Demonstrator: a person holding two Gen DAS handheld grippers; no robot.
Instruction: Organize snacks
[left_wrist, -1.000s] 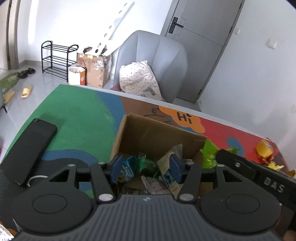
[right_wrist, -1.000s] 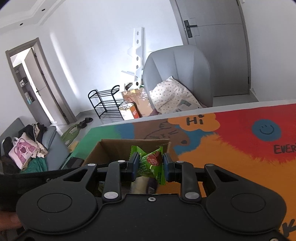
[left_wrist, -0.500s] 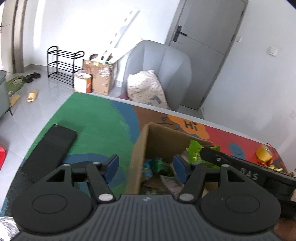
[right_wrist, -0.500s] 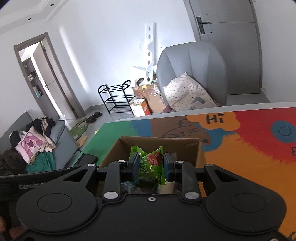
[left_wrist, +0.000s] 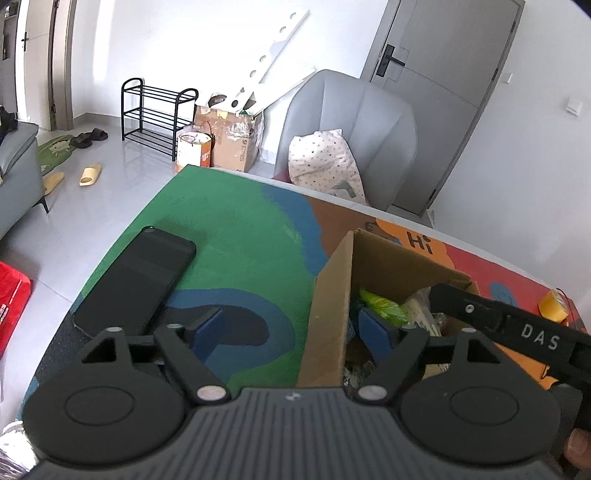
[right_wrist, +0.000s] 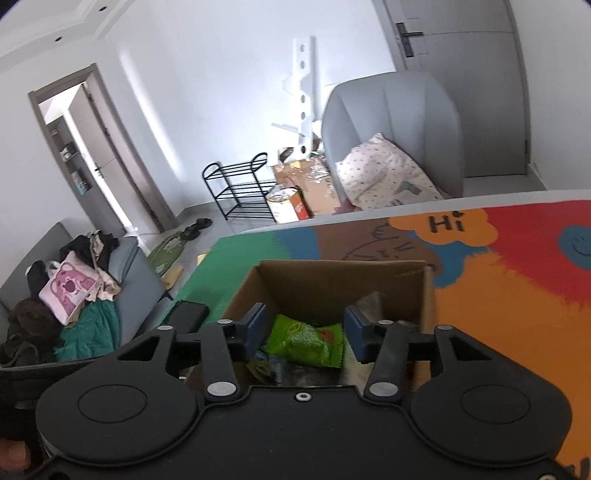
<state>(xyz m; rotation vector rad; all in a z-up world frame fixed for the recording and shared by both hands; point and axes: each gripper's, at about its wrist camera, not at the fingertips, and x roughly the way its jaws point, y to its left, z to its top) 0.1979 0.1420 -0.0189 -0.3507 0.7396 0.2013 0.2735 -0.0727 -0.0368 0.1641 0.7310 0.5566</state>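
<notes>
A brown cardboard box (left_wrist: 332, 291) stands on the colourful table mat and holds several snack packets. My left gripper (left_wrist: 291, 328) is open and empty, straddling the box's left wall. My right gripper (right_wrist: 301, 328) is open just above the box (right_wrist: 332, 284). A green snack packet (right_wrist: 306, 343) lies loose inside the box between and below the right fingers; it also shows in the left wrist view (left_wrist: 380, 304). The right gripper's body (left_wrist: 517, 332) reaches over the box in the left wrist view.
A black phone (left_wrist: 136, 277) lies on the green part of the mat, left of the box. A yellow snack (left_wrist: 552, 304) sits at the mat's far right. A grey chair with a cushion (left_wrist: 351, 147) stands behind the table.
My right gripper has opened and the green packet has dropped into the box. My left gripper has shifted left, from over the box to across its left wall.
</notes>
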